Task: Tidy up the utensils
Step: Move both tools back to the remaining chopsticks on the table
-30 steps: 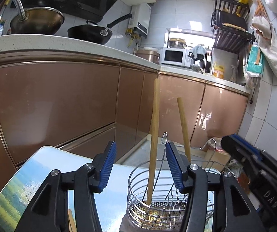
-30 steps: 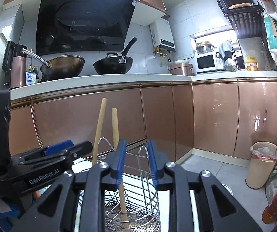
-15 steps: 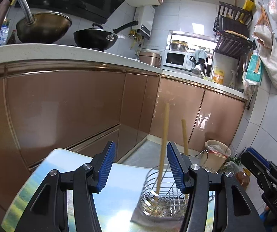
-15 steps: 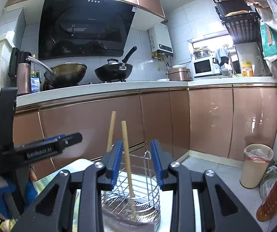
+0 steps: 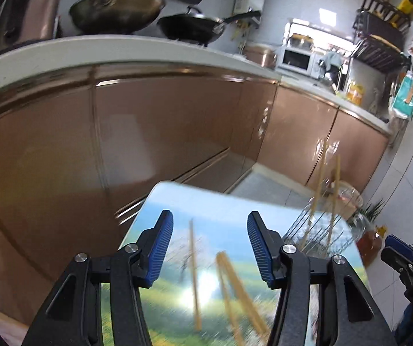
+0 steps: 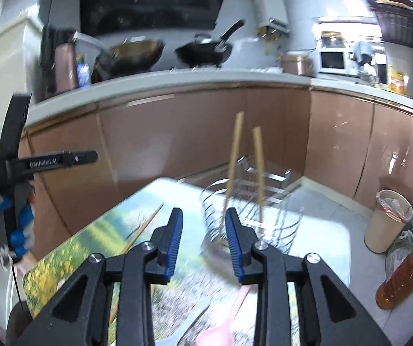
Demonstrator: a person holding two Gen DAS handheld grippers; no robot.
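Note:
A round wire utensil basket (image 6: 252, 219) stands on a table with a landscape print (image 6: 97, 239), two wooden chopsticks (image 6: 257, 173) upright in it. In the left wrist view the basket (image 5: 319, 230) sits to the right of my left gripper (image 5: 209, 242), which is open and empty above several loose chopsticks (image 5: 195, 271) lying on the table (image 5: 221, 201). My right gripper (image 6: 203, 239) is open with nothing between its blue pads, just in front of the basket. A pink spoon (image 6: 221, 325) and a pale utensil (image 6: 186, 328) lie below it.
Copper cabinet fronts (image 5: 148, 132) face the table, with woks on the counter above. On the floor to the right stand a bin (image 6: 388, 222) and an oil bottle (image 6: 402, 279). The left gripper (image 6: 13, 170) and a gloved hand show at the right view's left edge.
Both grippers have pulled back and up from the basket. The left one swung left, so the basket now sits to its right and loose chopsticks have come into view.

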